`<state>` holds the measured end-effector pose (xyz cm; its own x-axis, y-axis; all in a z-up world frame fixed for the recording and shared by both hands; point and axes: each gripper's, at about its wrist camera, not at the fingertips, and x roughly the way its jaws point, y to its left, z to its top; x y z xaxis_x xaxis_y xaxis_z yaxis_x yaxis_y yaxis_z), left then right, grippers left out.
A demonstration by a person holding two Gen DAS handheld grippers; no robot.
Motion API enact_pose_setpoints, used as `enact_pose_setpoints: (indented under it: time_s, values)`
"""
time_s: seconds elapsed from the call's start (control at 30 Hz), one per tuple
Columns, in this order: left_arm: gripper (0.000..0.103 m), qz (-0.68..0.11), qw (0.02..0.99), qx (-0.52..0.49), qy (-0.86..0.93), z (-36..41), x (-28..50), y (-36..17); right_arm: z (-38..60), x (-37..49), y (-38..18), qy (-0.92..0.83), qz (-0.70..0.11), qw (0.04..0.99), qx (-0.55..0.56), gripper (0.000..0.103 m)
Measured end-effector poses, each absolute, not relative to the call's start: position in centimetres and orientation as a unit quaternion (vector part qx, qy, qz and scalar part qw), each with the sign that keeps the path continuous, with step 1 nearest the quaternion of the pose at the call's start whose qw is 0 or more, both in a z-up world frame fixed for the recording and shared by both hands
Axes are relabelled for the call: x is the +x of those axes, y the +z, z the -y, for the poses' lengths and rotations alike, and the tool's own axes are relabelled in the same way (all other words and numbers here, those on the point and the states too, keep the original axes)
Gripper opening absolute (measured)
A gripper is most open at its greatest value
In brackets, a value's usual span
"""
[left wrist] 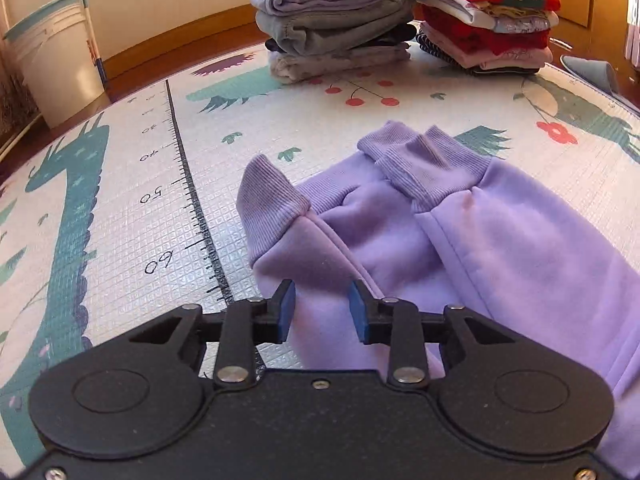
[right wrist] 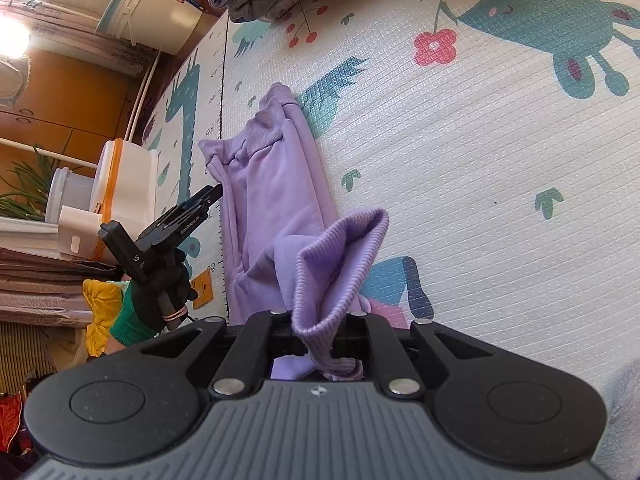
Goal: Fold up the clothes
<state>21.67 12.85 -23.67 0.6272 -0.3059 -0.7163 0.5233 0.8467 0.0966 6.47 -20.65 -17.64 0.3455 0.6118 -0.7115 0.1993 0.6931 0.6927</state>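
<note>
A lilac sweatshirt [left wrist: 500,248] lies on the play mat [left wrist: 132,216], ribbed cuffs pointing away. My left gripper [left wrist: 322,312] is open, its blue pads [left wrist: 286,312] astride the edge of a sleeve near a raised cuff [left wrist: 268,204], fabric between them but not clamped. In the right wrist view the same sweatshirt [right wrist: 272,200] stretches away, and my right gripper [right wrist: 320,340] is shut on its ribbed hem [right wrist: 340,264], lifting it off the mat. The left gripper [right wrist: 214,192] shows at the garment's left edge, held by a gloved hand.
Two stacks of folded clothes stand at the mat's far end: a grey one [left wrist: 336,20] and a red-and-white one [left wrist: 488,20]. A white bin [left wrist: 52,60] stands off the left edge. Boxes and containers [right wrist: 120,184] sit beside the mat.
</note>
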Motion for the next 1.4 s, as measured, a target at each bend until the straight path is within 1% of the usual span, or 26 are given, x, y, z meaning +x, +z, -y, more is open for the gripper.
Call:
enact_pose_setpoints:
  time_s: [0.2,0.37,0.43,0.47,0.5,0.53,0.57,0.6,0.63,0.8,0.93,0.97,1.03,1.07,1.1,1.13,1.17,1.27,1.3,1.33,1.4]
  values:
    - [0.029,-0.343,0.898,0.119,-0.249,-14.1,23.6,-21.4,19.7,6.6,-17.3,0.164,-0.556,0.730,0.362,0.010]
    - [0.029,-0.365,0.903,-0.014,-0.227,-16.1,27.7,-20.1,19.8,6.4,-17.4,0.163,-0.558,0.727,0.365,0.010]
    - [0.029,-0.365,0.905,-0.007,-0.216,-15.6,27.6,-20.2,19.8,6.4,-17.2,0.164,-0.557,0.727,0.366,0.010]
    - [0.033,-0.366,0.906,-0.004,-0.211,-15.3,27.6,-20.2,19.8,6.4,-17.1,0.166,-0.556,0.728,0.367,0.010]
    - [0.033,-0.366,0.907,-0.001,-0.206,-15.1,27.5,-20.2,19.8,6.4,-17.0,0.168,-0.554,0.728,0.368,0.010]
    - [0.031,-0.367,0.908,0.003,-0.201,-14.8,27.5,-20.3,19.8,6.4,-16.9,0.170,-0.553,0.728,0.369,0.010]
    - [0.015,-0.367,0.909,0.006,-0.196,-14.6,27.4,-20.3,19.7,6.4,-16.8,0.172,-0.551,0.728,0.370,0.010]
    - [0.006,-0.367,0.910,0.009,-0.191,-14.3,27.4,-20.3,19.7,6.5,-16.7,0.174,-0.549,0.728,0.372,0.010]
    - [0.000,-0.368,0.911,0.012,-0.186,-14.1,27.4,-20.4,19.7,6.6,-16.5,0.175,-0.547,0.728,0.374,0.010]
    - [0.000,-0.366,0.914,0.020,-0.175,-12.8,27.2,-20.2,19.7,6.8,-15.9,0.185,-0.541,0.728,0.379,0.010]
    - [0.000,-0.399,0.893,0.069,-0.196,-10.0,27.9,-23.3,19.7,6.9,-15.9,0.187,-0.539,0.727,0.381,0.010]
    - [0.000,-0.397,0.894,0.087,-0.189,-9.8,27.4,-23.6,19.7,6.9,-16.0,0.186,-0.540,0.727,0.382,0.010]
    - [0.000,-0.377,0.906,0.043,-0.186,-11.4,25.9,-22.4,19.8,6.8,-16.1,0.182,-0.542,0.727,0.381,0.010]
    - [0.009,-0.373,0.911,0.019,-0.175,-12.3,25.5,-22.1,19.8,6.8,-16.0,0.182,-0.541,0.728,0.380,0.010]
    - [0.019,-0.371,0.913,0.017,-0.169,-12.2,25.3,-22.1,19.9,6.8,-15.8,0.182,-0.539,0.730,0.380,0.010]
    - [0.043,-0.369,0.915,0.015,-0.164,-12.2,25.1,-22.1,20.0,6.8,-15.7,0.184,-0.536,0.731,0.380,0.010]
    - [0.050,-0.367,0.916,0.015,-0.159,-12.0,24.9,-22.1,19.9,6.9,-15.6,0.188,-0.534,0.732,0.378,0.010]
    - [0.050,-0.360,0.922,0.053,-0.134,-10.6,24.7,-22.3,19.7,7.0,-15.7,0.192,-0.536,0.732,0.374,0.010]
    - [0.049,-0.356,0.925,0.055,-0.122,-10.5,24.7,-22.3,19.7,7.0,-15.8,0.189,-0.538,0.730,0.377,0.010]
    - [0.044,-0.353,0.927,0.053,-0.113,-10.6,24.6,-22.1,19.7,6.9,-15.9,0.188,-0.538,0.729,0.379,0.010]
    - [0.042,-0.342,0.933,0.060,-0.096,-10.7,23.9,-21.8,19.4,7.0,-15.6,0.193,-0.536,0.731,0.377,0.010]
